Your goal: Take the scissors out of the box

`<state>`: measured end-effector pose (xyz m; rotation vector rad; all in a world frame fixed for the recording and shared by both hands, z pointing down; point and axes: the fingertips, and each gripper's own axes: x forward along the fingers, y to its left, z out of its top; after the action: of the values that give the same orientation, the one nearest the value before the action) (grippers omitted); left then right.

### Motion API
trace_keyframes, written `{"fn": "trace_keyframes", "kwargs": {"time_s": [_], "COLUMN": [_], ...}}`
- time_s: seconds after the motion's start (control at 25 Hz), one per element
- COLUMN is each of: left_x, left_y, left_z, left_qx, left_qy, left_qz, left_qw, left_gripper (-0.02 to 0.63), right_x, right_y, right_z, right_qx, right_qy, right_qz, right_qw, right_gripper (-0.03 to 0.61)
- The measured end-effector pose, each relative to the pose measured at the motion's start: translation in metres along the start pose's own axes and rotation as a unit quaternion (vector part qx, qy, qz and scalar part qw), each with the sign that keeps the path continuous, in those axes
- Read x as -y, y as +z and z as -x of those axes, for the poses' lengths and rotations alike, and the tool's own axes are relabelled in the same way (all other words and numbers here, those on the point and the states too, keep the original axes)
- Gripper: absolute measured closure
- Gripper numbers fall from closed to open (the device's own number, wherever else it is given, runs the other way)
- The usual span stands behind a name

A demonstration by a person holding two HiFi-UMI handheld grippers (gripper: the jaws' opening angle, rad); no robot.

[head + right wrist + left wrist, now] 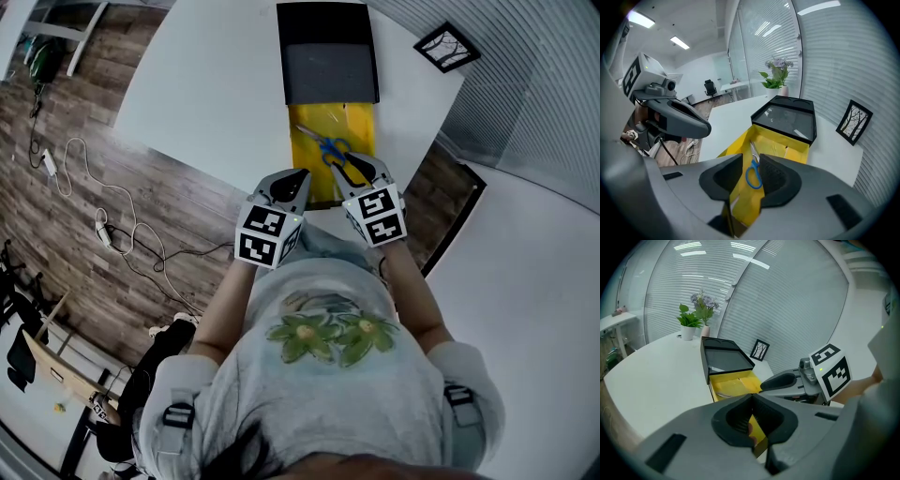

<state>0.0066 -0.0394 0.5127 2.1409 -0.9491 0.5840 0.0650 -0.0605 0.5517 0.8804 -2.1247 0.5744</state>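
Note:
An open yellow box [358,122] lies on the white table [206,94], pulled out of its black sleeve [328,56]. Blue-handled scissors [330,147] rest inside it, handles towards me. My right gripper [345,169] hovers over the box's near end, with its jaws a little apart. In the right gripper view the scissors [753,174] show through the gap of the right gripper [751,161], lying just beyond the tips. My left gripper [298,180] is beside the box's near left corner. The left gripper [752,398] has its tips together, holding nothing.
A small framed picture [447,46] stands at the table's far right, and a potted plant [687,324] sits at the back. The box's near end reaches the table's front edge. Cables [112,225] trail over the wooden floor to the left.

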Motion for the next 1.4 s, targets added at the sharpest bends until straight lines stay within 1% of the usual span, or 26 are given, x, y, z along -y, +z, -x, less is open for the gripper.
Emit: {"fn": "trace_keyframes", "kwargs": {"time_s": [0.32,1.0,1.4], "left_x": [-0.004,-0.007,-0.008], "left_y": [-0.002,-0.008,-0.011], "left_z": [-0.005,-0.007,-0.009], "left_qx": [-0.004,-0.009,-0.012], "left_qy": [0.003,0.010,0.013], "left_qz": [0.007,0.020,0.025], "left_qw": [1.0000,0.9997,0.9995], "left_gripper": [0.607,0.607,0.607], "right_x": [0.003,0.003,0.005], "right_y": [-0.012,-0.025,-0.031], "right_z": [-0.011,-0.035,-0.042], "right_qx": [-0.034,-0.074,-0.093], "right_qy": [0.002,0.018,0.017], "right_qz": [0.014,0.024,0.028], "right_qw": [0.999,0.997,0.995], "right_gripper": [0.471,0.465,0.466]}}
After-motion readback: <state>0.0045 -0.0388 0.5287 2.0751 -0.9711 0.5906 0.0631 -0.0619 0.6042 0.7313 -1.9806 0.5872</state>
